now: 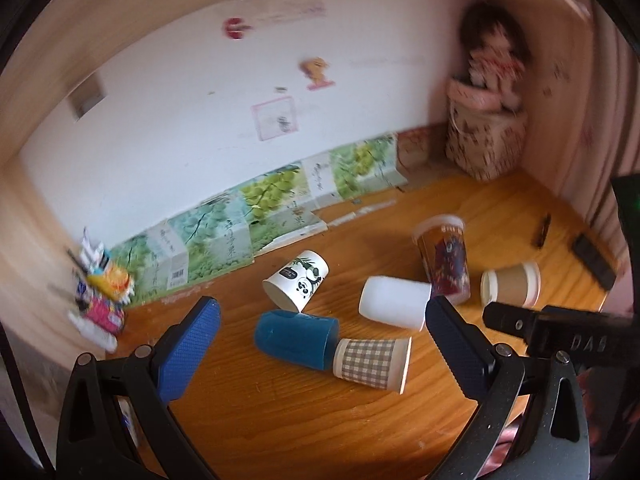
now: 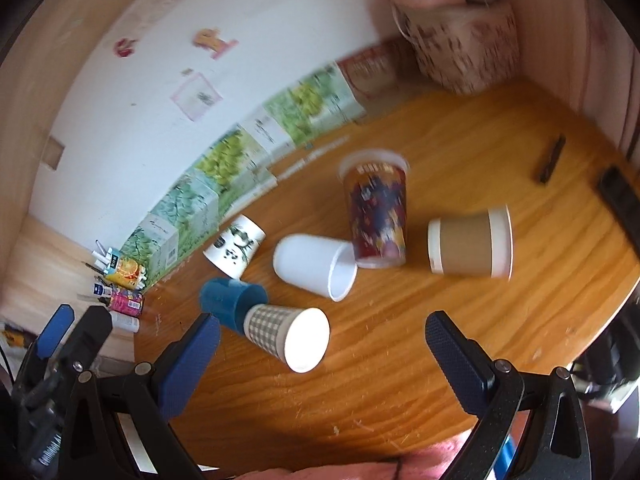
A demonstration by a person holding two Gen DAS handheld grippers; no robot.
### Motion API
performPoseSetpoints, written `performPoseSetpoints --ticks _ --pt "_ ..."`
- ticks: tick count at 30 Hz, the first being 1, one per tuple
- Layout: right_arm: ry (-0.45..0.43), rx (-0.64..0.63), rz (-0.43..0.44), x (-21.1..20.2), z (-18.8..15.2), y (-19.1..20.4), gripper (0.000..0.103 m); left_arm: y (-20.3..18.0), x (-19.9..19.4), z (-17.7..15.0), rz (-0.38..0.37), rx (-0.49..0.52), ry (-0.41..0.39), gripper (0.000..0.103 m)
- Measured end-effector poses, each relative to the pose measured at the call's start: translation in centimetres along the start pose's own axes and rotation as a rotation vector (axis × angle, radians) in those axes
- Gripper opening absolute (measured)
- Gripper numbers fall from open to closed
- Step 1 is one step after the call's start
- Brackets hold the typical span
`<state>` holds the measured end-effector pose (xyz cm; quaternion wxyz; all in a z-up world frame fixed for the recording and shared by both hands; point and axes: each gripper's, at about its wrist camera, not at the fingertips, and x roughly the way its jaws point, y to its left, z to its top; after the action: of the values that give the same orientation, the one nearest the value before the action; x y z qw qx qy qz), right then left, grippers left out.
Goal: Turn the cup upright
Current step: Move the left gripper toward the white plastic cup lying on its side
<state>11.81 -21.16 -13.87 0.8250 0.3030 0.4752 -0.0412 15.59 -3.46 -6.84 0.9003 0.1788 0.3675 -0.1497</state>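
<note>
Several cups lie on their sides on the wooden table (image 1: 280,420): a checked paper cup (image 1: 370,364) (image 2: 286,338), a blue cup (image 1: 296,338) (image 2: 230,302), a panda cup (image 1: 298,280) (image 2: 234,250), a plain white cup (image 1: 394,302) (image 2: 316,266), a dark printed cup (image 1: 444,260) (image 2: 378,212) and a brown-sleeved cup (image 1: 512,284) (image 2: 470,242). My left gripper (image 1: 320,320) is open and empty, above the blue and checked cups. My right gripper (image 2: 320,332) is open and empty, above the checked cup; part of it shows in the left wrist view (image 1: 560,330).
Green grape-print boxes (image 1: 240,216) (image 2: 248,152) line the back wall. A patterned basket with a doll (image 1: 484,140) (image 2: 460,44) stands in the back right corner. Small bottles and pens (image 1: 100,292) (image 2: 120,292) cluster at the left. Dark objects (image 2: 552,160) lie at right.
</note>
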Motion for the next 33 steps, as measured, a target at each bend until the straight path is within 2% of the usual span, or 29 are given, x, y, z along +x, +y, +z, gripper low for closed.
performPoseSetpoints --ticks 6,12,17,22,29,33 --pt "0.123 0.206 0.038 2.4 -0.1 -4.1 0.103 -3.3 2.6 0.7 -0.012 0.265 0.038 0.102" --pt "0.198 0.394 0.089 4.1 -0.2 -7.7 0.103 -5.6 5.8 1.4 -0.051 0.414 0.114 0.102" --pt "0.224 0.454 0.114 5.0 0.0 -9.1 0.103 -7.8 8.3 1.4 -0.052 0.583 0.132 0.102" --pt "0.252 0.484 0.144 6.1 0.2 -10.0 0.103 -9.5 11.0 1.2 -0.090 0.729 0.208 0.102" --pt "0.274 0.571 0.163 7.1 0.0 -11.6 0.103 -11.4 13.7 0.2 -0.109 0.905 0.258 0.102" --pt "0.270 0.623 0.159 7.4 -0.1 -12.6 0.103 -12.1 15.0 -0.2 -0.120 0.971 0.289 0.102"
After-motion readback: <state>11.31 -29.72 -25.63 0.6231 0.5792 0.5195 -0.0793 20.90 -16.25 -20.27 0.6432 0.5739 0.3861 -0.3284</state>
